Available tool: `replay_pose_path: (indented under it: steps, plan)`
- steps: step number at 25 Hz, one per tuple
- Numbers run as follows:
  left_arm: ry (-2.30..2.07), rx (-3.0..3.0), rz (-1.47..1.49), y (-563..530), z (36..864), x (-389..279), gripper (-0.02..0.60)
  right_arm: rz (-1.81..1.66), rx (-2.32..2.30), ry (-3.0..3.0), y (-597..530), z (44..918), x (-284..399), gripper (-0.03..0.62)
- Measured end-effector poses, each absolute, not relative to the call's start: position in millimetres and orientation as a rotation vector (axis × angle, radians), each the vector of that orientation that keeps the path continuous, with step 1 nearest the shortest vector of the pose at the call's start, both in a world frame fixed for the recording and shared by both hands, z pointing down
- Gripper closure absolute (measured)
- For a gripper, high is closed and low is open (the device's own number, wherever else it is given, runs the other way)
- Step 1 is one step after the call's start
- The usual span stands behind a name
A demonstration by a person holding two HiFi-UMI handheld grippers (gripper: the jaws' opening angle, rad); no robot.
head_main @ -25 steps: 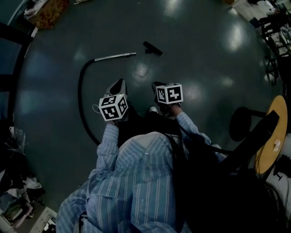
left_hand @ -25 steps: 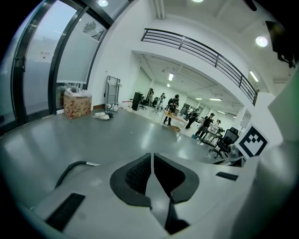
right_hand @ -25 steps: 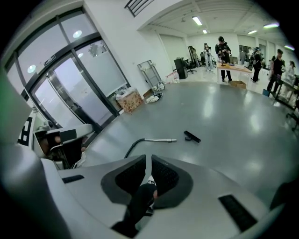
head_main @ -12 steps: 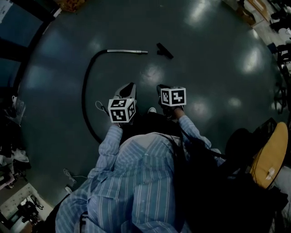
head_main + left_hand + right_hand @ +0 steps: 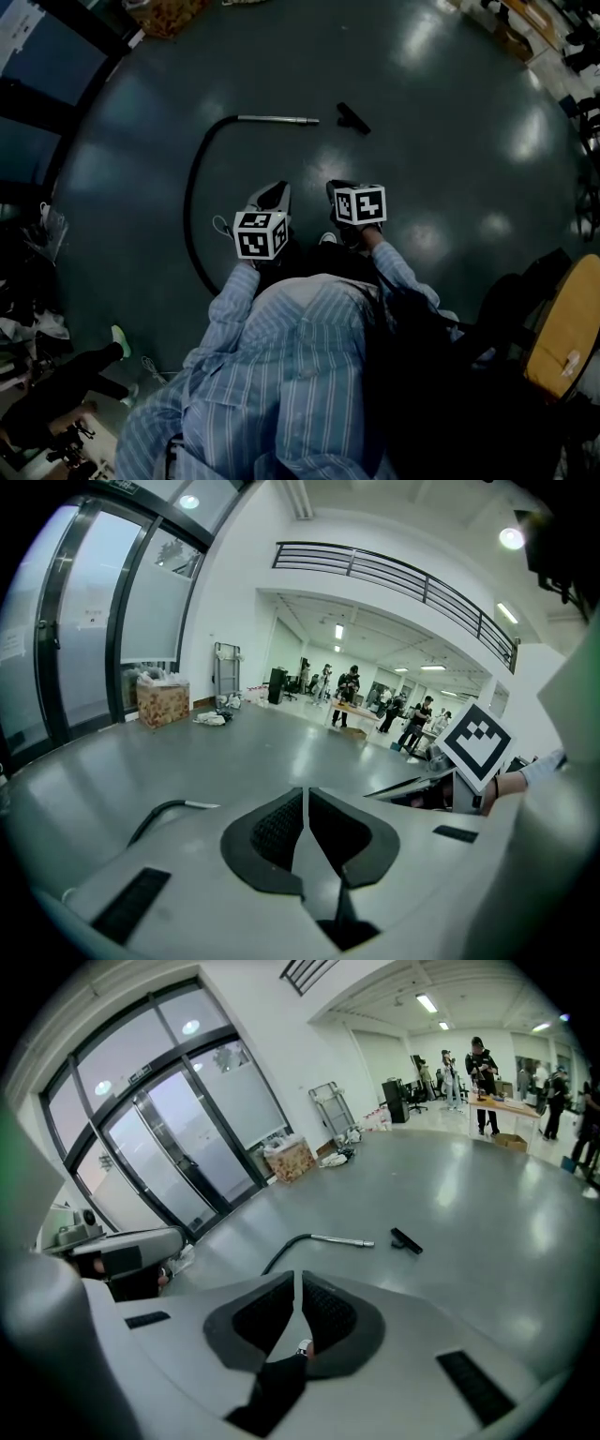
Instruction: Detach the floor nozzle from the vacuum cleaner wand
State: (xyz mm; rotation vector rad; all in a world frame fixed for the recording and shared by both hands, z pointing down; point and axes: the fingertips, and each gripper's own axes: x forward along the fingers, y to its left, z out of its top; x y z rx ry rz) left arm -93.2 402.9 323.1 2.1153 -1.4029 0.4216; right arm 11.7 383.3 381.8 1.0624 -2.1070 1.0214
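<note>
Task looks done: the floor nozzle [image 5: 353,118] lies far off, right of the wand [image 5: 277,120], apart from it; your left gripper [image 5: 305,803] and right gripper [image 5: 297,1283] are clenched on nothing.

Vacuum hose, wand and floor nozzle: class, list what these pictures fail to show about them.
- Hose: head view, its near end vanishes behind the person's sleeve; no vacuum body in view.
- Floor nozzle: head view, too small and dark for its coupling to show.
- Wand: left gripper view, tip hidden behind the left gripper's own body.
</note>
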Motion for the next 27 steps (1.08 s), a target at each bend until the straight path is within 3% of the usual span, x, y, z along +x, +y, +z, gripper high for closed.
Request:
replay_pose_path:
  steps: [27]
  plan:
    - [-1.375, 2.157, 0.408, 403.7, 315.1, -114.1, 0.557, 0.959, 1.08, -2.105, 390.4, 368.9, -10.2, 0.562]
